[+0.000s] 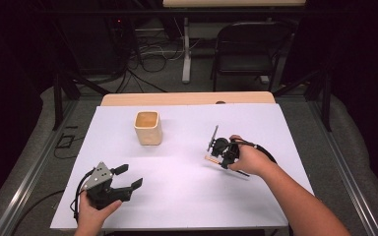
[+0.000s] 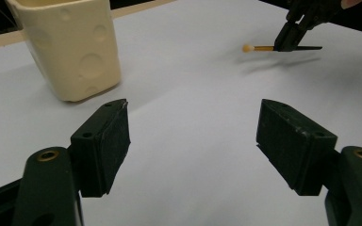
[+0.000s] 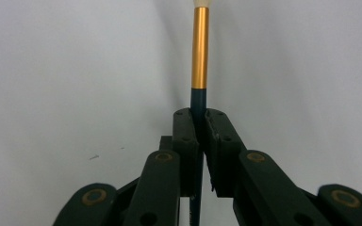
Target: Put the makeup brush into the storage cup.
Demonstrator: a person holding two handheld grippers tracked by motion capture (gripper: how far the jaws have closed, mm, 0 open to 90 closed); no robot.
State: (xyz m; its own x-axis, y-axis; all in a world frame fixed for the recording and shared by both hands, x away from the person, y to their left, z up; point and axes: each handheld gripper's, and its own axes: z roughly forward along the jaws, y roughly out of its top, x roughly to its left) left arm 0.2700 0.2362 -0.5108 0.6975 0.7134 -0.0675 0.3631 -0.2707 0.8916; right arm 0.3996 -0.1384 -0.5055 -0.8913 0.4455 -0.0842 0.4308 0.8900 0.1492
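I find my right gripper point(image 3: 201, 123) clamped on a thin brush point(image 3: 200, 52), the jaws pressed together on its dark handle just below the gold band, the pale tip pointing away from me. In the high view the brush point(image 1: 211, 158) sits at the right of the white table point(image 1: 177, 206), low over the surface or touching it; I cannot tell which. My left gripper point(image 2: 193, 141) hovers at the near left with its jaws wide apart and nothing between them. A cream cup point(image 1: 148, 127) stands upright toward the back, well apart from both grippers. I judge the brush light, stiff and slim, with a smooth round handle liable to roll or swivel in the pads. The grip on the dark handle looks sound; the soft tip should be kept clear of the jaws.
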